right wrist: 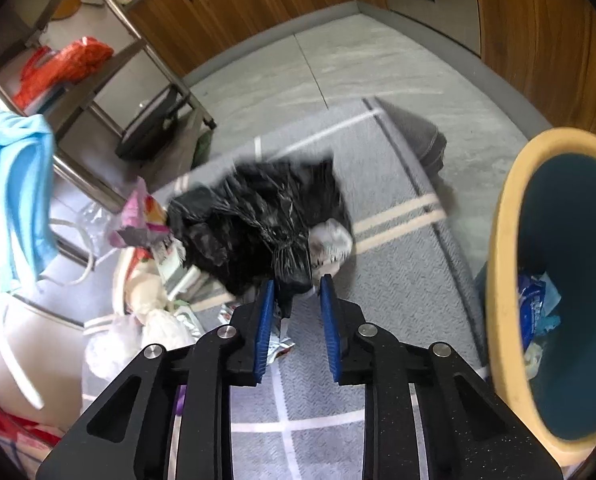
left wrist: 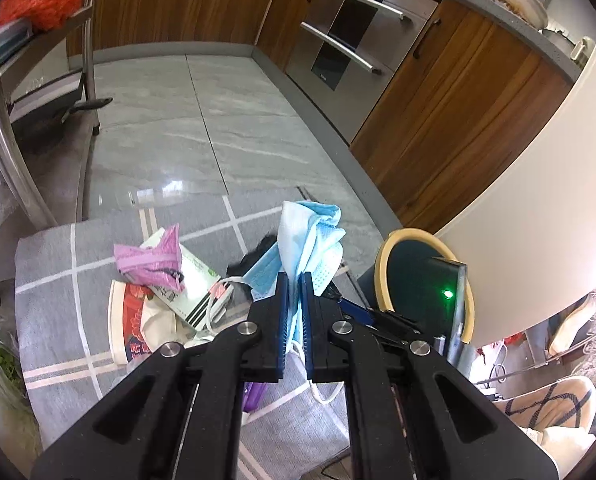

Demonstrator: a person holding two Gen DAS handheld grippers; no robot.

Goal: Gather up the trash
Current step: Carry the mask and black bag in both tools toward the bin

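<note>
My left gripper (left wrist: pixel 294 280) is shut on a blue face mask (left wrist: pixel 312 236) and holds it up above the grey rug (left wrist: pixel 57 264); the mask also hangs at the left in the right wrist view (right wrist: pixel 17 184). My right gripper (right wrist: pixel 297 282) stands with its jaws around the knotted neck of a black plastic bag (right wrist: pixel 253 220), a gap showing on the right side; the image is blurred. A dark bin with a yellow rim (right wrist: pixel 506 264) stands to the right, with blue wrappers (right wrist: pixel 534 304) inside. It also shows in the left wrist view (left wrist: pixel 386 264).
Loose trash lies on the rug: a pink wrapper (left wrist: pixel 149 260), a white carton (left wrist: pixel 193 280), a red-and-white packet (left wrist: pixel 133 328). A steel rack (right wrist: pixel 137 60) with an orange bag (left wrist: pixel 37 0) stands left. Wooden cabinets (left wrist: pixel 458 112) and an oven (left wrist: pixel 350 40) line the far side.
</note>
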